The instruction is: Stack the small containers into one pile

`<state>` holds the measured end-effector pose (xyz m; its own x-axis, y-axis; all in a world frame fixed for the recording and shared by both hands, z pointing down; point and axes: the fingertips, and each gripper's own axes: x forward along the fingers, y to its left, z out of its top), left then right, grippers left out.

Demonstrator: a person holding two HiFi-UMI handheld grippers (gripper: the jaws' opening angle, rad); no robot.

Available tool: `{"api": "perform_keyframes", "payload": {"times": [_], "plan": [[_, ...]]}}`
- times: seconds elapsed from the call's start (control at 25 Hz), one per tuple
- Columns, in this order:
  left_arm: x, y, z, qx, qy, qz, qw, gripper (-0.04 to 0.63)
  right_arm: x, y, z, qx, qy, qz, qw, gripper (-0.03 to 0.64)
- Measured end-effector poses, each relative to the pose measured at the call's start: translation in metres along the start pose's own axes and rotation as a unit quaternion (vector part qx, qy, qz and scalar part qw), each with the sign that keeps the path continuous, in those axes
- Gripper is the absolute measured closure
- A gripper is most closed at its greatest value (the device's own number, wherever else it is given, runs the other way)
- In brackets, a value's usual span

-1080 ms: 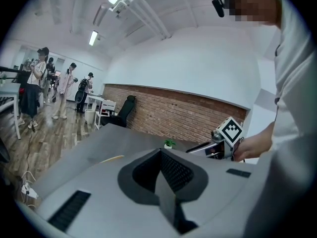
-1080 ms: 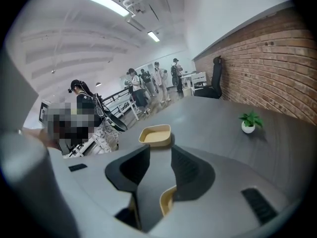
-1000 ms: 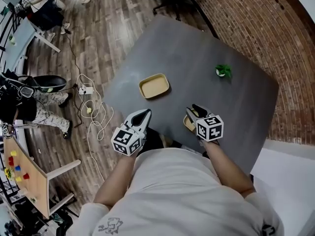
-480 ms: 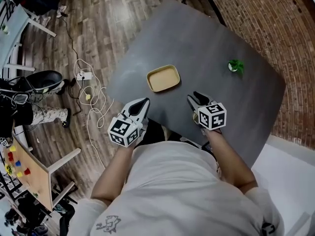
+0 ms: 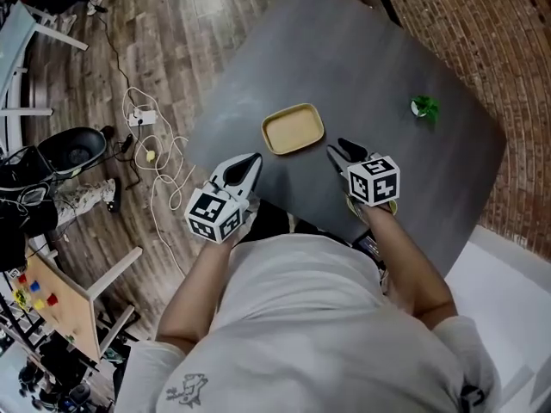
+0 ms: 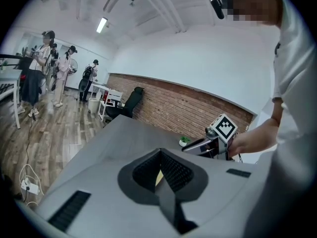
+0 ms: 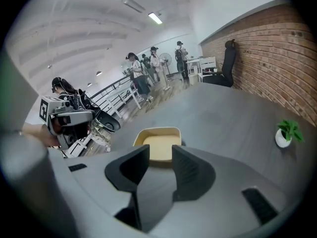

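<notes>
A shallow yellow container sits open side up on the grey tabletop, and both tools are on the person's side of it. The left hand-held gripper hangs just off the container's near left corner, above the tabletop's edge, with its jaws clenched together to a point on nothing – only a sliver of yellow shows past them in the left gripper view. The right hand-held gripper is near the container's right end without touching it. Its jaws stand released and wide apart, and between them is only bare grey surface (the container lies just beyond the gap). A small potted plant stands well apart from the container, farther right. Left of the container, past the edge, cables trail over the wooden floor.
</notes>
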<state>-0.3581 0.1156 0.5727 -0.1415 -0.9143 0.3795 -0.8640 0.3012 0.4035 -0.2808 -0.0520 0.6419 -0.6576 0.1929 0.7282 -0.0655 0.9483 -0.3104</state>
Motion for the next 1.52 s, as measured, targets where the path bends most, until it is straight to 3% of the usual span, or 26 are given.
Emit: {"api": "perform_keyframes", "payload": {"times": [0.92, 1.52], "plan": [[0.038, 0.045, -0.02, -0.034, 0.037, -0.011, 0.9987, 0.584, 0.068, -0.016, 0.008, 0.008, 0.054, 0.017, 0.998, 0.465], [0.049, 0.065, -0.037, -0.059, 0.054, -0.012, 0.9967, 0.584, 0.1, -0.034, -0.003, 0.012, 0.087, 0.001, 0.996, 0.465]]}}
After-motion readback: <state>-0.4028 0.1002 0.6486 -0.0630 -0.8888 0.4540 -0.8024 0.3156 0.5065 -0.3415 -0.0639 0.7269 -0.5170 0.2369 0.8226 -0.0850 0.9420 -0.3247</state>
